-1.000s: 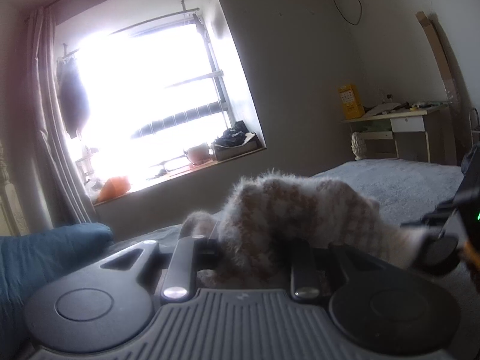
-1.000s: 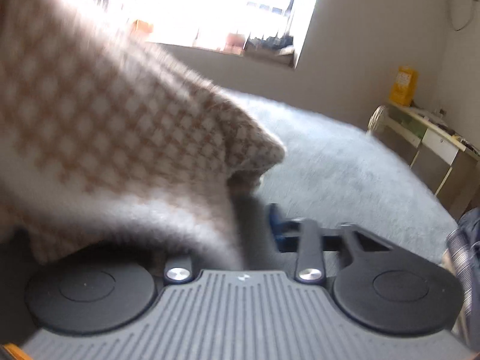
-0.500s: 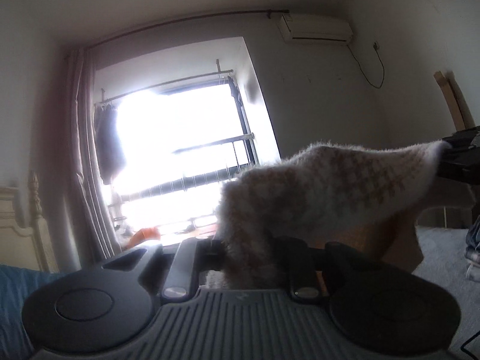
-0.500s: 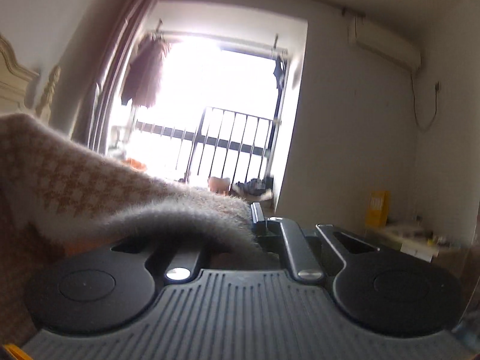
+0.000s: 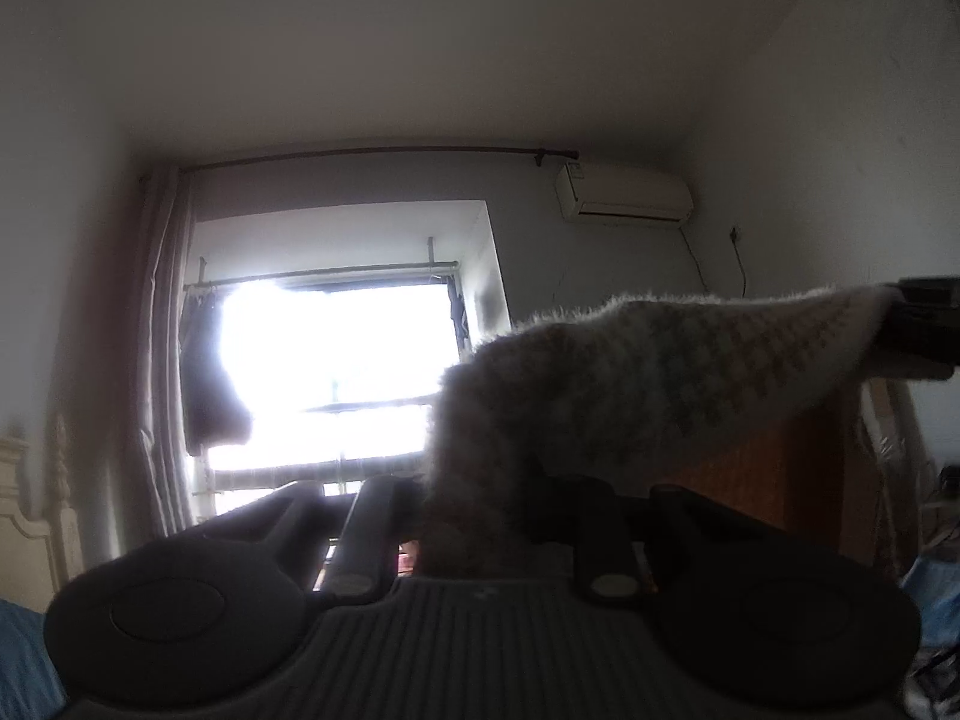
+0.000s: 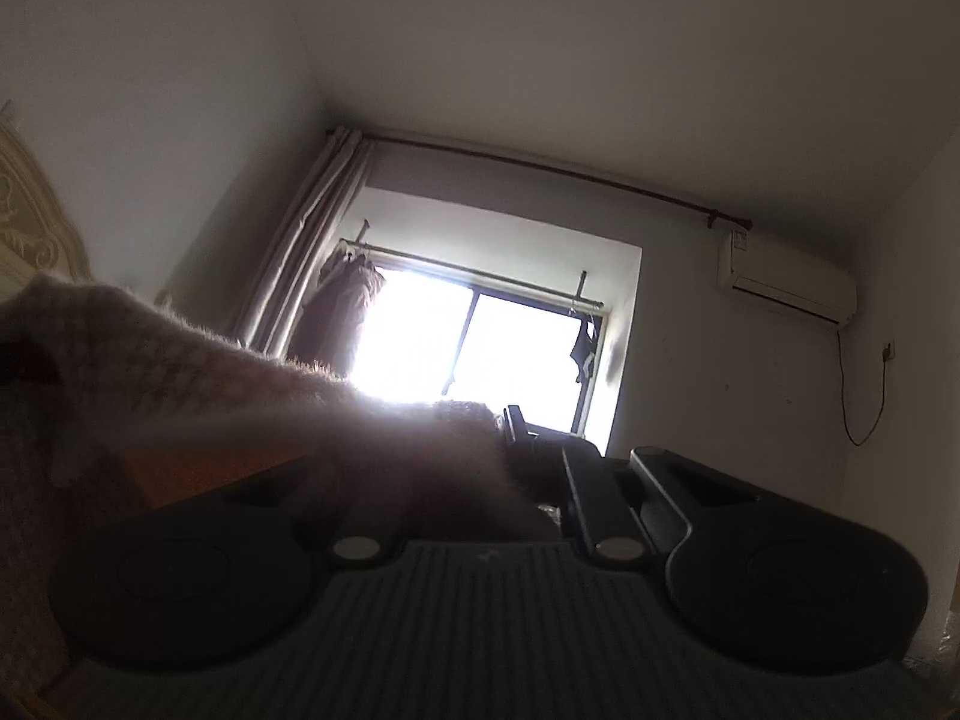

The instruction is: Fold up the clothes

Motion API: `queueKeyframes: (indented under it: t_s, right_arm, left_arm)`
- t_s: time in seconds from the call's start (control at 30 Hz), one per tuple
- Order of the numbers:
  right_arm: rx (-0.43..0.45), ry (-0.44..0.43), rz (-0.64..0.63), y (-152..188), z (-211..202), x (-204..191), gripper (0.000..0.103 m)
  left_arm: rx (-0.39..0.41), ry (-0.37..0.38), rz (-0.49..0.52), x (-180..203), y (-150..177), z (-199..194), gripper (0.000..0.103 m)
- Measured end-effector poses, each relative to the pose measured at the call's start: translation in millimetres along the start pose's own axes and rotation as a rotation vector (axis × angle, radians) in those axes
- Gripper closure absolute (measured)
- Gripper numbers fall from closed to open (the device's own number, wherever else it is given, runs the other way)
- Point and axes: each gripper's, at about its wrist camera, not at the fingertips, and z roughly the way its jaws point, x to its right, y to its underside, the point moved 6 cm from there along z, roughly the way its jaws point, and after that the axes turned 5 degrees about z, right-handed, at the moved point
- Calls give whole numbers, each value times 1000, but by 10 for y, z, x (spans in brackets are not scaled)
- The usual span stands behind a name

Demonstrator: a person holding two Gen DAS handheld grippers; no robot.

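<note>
Fuzzy checked sweater [image 5: 648, 372] hung stretched in the air between the 2 grippers. Left gripper [image 5: 474, 510] jaws clamped on 1 end, right gripper [image 6: 480, 468] jaws clamped on the other. No fold visible yet; folding and laying down remained.

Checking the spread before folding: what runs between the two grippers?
In the left wrist view, the fuzzy checked sweater spans from the left gripper to the right gripper, with nothing else between them.
</note>
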Motion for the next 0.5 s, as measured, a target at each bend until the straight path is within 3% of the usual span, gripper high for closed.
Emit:
queueKeyframes:
  t_s: [0.07,0.33,0.4,0.5]
  right_arm:
    - [21,-28,22,-221,-125,25,97]
    - [98,-120,97,-1019,-646,238,97]
    - [93,-147,115,-1154,-714,314,97]
    - [18,-200,163,-1088,-629,401,97]
  left_arm:
    - [18,44,-61,-80,-200,-138,81]
    - [96,186,-101,-129,-907,-580,81]
    - [68,239,-154,-145,-980,-576,81]
    - [0,301,-240,-143,-903,-476,81]
